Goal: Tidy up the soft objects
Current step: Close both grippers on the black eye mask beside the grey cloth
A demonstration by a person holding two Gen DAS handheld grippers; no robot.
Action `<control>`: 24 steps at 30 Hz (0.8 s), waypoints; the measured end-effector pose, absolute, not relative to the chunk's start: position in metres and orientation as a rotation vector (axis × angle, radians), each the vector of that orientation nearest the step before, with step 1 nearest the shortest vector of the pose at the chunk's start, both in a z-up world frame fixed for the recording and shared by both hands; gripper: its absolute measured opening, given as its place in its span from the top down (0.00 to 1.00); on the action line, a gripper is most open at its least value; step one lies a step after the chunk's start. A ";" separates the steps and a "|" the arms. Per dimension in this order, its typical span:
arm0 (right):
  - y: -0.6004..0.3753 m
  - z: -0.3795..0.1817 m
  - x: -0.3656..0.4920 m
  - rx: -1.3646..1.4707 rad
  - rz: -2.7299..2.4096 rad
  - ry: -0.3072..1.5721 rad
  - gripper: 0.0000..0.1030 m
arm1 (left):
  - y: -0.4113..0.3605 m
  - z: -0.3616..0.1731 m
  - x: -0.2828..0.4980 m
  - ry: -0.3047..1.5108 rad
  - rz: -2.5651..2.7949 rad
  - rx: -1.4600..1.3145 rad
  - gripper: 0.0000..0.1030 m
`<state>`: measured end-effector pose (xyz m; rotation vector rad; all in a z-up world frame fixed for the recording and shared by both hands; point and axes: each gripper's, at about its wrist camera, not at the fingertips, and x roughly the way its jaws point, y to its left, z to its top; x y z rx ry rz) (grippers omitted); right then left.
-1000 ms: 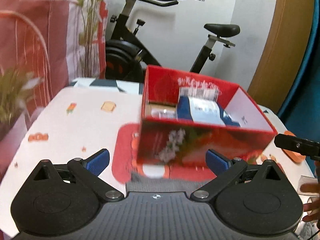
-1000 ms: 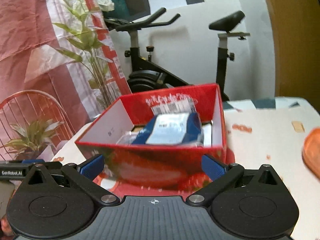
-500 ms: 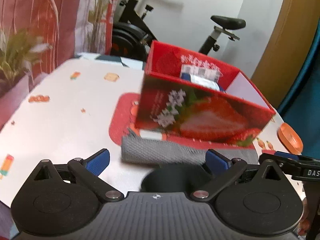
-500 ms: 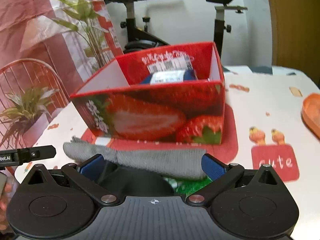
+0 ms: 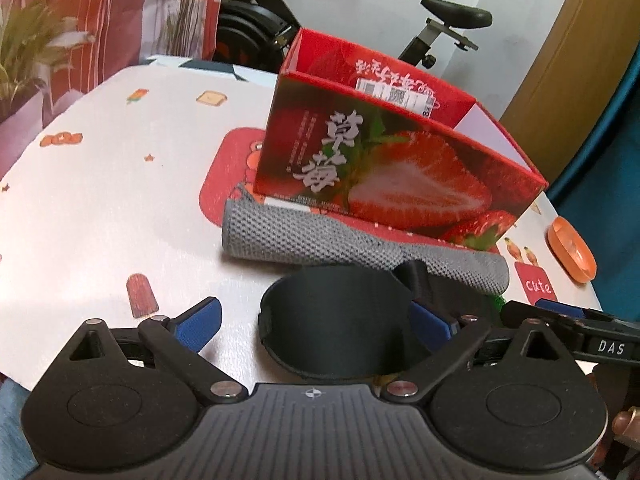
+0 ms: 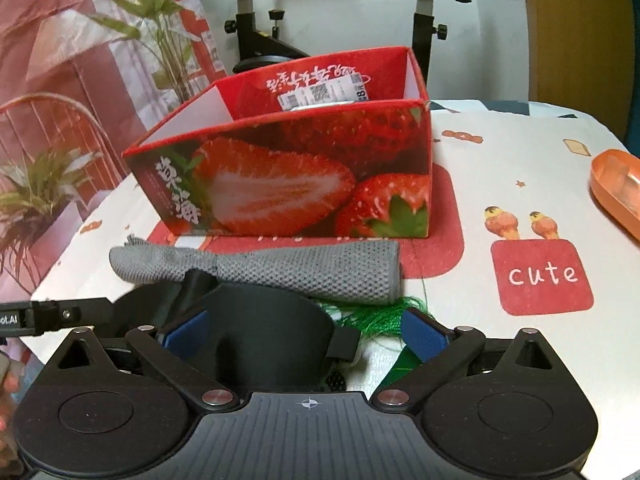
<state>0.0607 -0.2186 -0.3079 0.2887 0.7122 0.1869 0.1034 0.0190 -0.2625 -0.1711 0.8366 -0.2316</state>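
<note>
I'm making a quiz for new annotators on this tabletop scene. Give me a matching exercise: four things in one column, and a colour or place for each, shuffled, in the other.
Things:
1. strawberry box
2. rolled knit cloth
3. orange dish
4. black cap

Descriptions:
A. grey, lying in front of the box
B. at the table's right edge
C. red, open-topped
D. nearest the left gripper

Pairs: 1-C, 2-A, 3-B, 4-D

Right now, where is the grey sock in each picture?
Left wrist: the grey sock lies across the middle, in front of the strawberry box.
Right wrist: the grey sock lies left of centre, again in front of the strawberry box.
Shared landmark: the red "cute" square on the tablecloth.
</note>
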 end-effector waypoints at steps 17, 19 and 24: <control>-0.206 -0.327 0.065 0.210 0.228 0.754 0.13 | 0.010 -0.276 0.107 0.872 -0.270 -0.142 0.20; -0.205 -0.327 0.065 0.201 0.228 0.753 0.14 | 0.010 -0.277 0.107 0.872 -0.272 -0.140 0.20; -0.206 -0.327 0.065 0.196 0.229 0.753 0.18 | 0.009 -0.278 0.106 0.879 -0.277 -0.125 0.20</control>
